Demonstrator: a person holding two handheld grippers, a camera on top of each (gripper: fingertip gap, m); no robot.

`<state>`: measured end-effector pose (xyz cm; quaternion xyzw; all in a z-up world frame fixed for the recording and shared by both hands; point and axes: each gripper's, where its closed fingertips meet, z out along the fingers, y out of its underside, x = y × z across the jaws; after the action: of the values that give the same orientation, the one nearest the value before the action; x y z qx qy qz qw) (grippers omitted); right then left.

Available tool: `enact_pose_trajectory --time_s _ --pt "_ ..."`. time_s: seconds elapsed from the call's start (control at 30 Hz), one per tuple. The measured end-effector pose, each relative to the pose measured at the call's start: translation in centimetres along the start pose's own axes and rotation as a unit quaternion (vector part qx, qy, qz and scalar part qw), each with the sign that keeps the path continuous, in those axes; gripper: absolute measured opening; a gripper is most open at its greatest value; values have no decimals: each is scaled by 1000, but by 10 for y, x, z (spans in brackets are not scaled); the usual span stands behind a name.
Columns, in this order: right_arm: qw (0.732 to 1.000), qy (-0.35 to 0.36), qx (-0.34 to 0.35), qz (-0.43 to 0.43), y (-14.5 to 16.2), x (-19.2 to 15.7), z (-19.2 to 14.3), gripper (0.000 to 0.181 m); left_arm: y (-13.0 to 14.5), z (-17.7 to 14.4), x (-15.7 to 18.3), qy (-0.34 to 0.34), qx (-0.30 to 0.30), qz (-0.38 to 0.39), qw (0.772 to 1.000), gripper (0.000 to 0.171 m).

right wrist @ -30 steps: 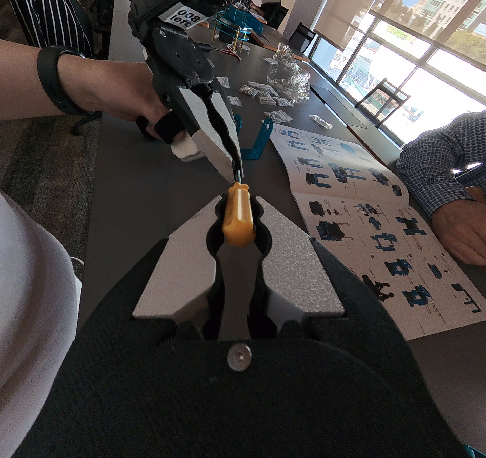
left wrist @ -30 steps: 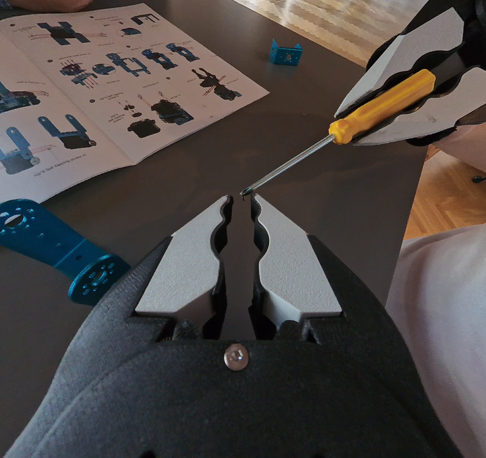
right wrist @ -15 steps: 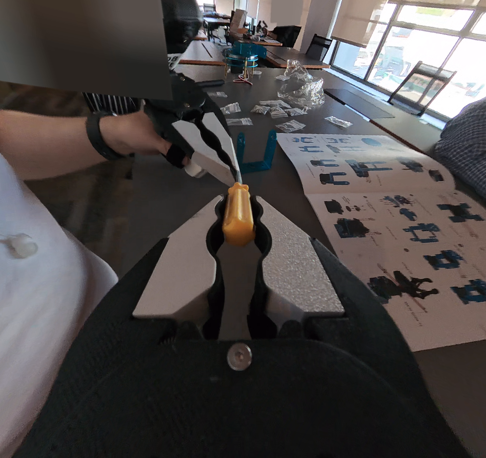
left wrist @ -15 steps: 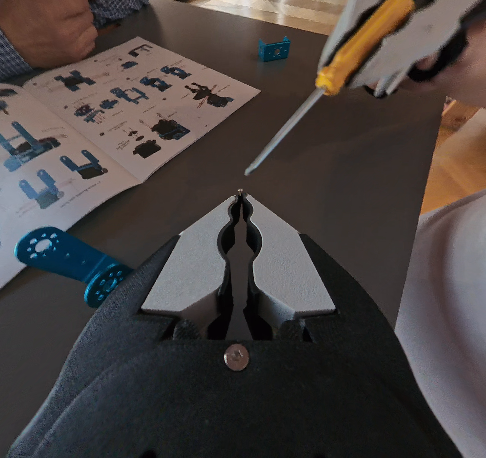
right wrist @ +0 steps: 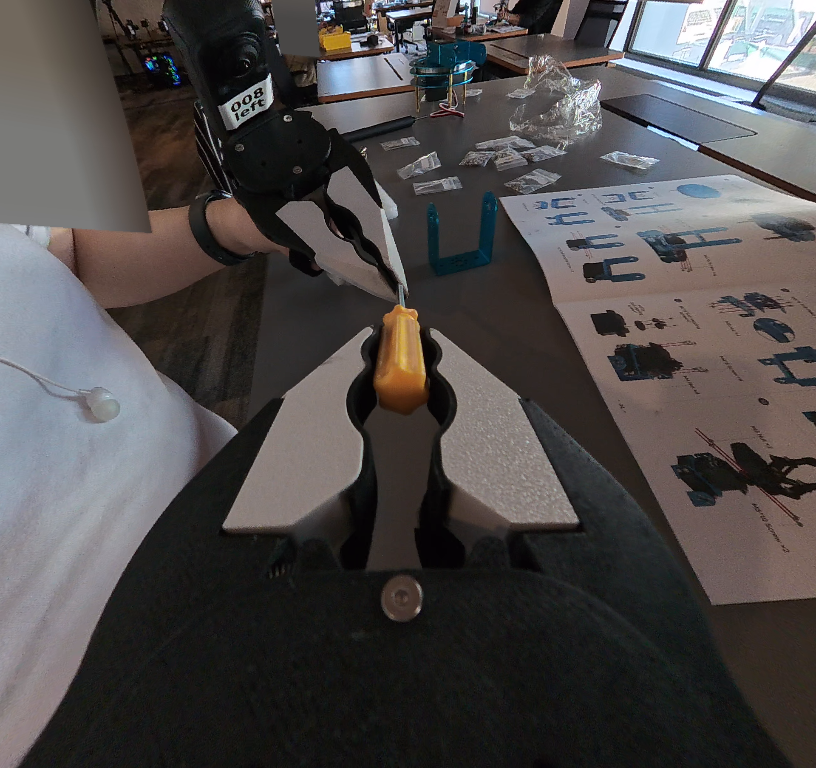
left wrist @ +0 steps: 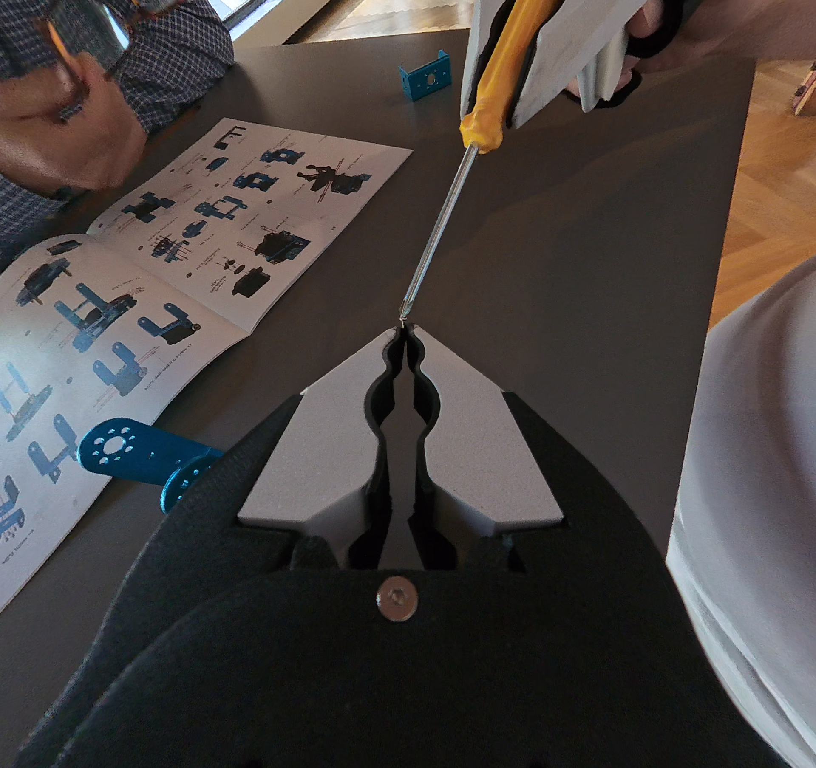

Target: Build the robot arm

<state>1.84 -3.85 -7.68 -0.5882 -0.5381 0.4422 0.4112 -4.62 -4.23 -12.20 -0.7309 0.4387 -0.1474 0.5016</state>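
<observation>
Left gripper (left wrist: 402,331): raised above the desk (left wrist: 574,261), tilted down and forward; jaws pinched together at the tips, apparently on a tiny screw (left wrist: 402,327), too small to tell for sure.
Right gripper (right wrist: 399,336): held high ahead of the left jaws, angled down toward them; jaws clamped on the yellow handle of a screwdriver (left wrist: 508,67).
Screwdriver shaft: slanting down from the handle, tip meeting the left jaw tips.
Left hand (right wrist: 265,235): wrapped round the gripper's grip, black band on the wrist.
Booklet (left wrist: 176,261): open flat on the desk, left of the left jaws.
Blue bracket (left wrist: 145,455): lying beside the left jaws, partly on the booklet.
Small blue bracket (left wrist: 425,80): far ahead, near the desk edge.
Another person's hand (left wrist: 62,138): resting beyond the booklet.
</observation>
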Motion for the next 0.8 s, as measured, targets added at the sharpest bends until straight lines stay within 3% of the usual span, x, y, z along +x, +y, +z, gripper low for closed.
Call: enact_pose_trajectory --time_s 0.4,0.63,0.8 --pt "996 -62 -55 16 15 -11 0 17 15 -2 24 57 -73 113 989 0" --pt "992 -62 -88 -61 20 -16 1 17 24 -1 30 82 -108 123 983 0" --pt "992 -69 -98 -50 21 -17 3 17 26 -1 32 79 -114 138 981 0"
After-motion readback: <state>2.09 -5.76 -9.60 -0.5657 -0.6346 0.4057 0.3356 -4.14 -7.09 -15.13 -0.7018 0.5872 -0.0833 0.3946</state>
